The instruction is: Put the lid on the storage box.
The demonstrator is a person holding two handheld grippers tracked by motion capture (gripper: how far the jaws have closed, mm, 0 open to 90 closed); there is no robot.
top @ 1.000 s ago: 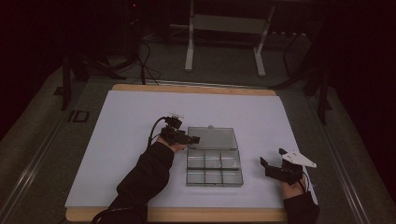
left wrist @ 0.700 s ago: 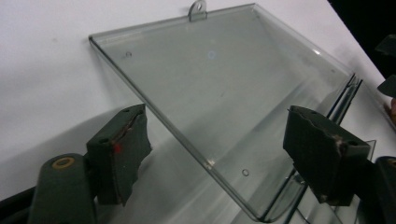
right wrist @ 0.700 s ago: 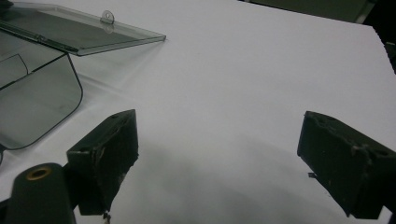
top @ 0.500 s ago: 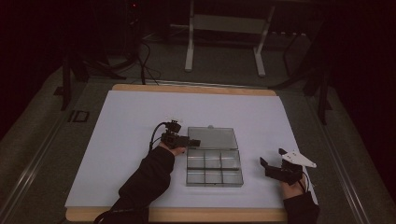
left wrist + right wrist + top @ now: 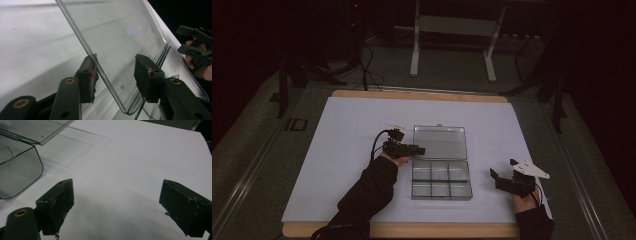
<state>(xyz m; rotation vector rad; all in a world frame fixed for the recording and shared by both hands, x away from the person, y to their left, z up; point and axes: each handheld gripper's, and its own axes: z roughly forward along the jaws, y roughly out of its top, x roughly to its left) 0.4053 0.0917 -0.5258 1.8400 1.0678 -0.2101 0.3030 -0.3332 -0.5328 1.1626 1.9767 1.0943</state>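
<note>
Clear plastic box (image 5: 441, 174), lid (image 5: 117, 45) open, flat

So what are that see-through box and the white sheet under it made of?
The box looks like clear hard plastic, glossy: you see straight through its open lid, which catches a light spot and has crisp moulded edges. The white sheet looks like matte paper or thin board, flat and without shine; I can't tell which. The left tongs have rough black pads, perhaps rubber.

Around your right tongs (image 5: 501, 178) the white table (image 5: 347, 130) lies bare and free. Between both hands stands the clear box (image 5: 441, 180); its open lid (image 5: 439, 142) passes between the jaws of your left tongs (image 5: 418, 149) and blocks there.
</note>
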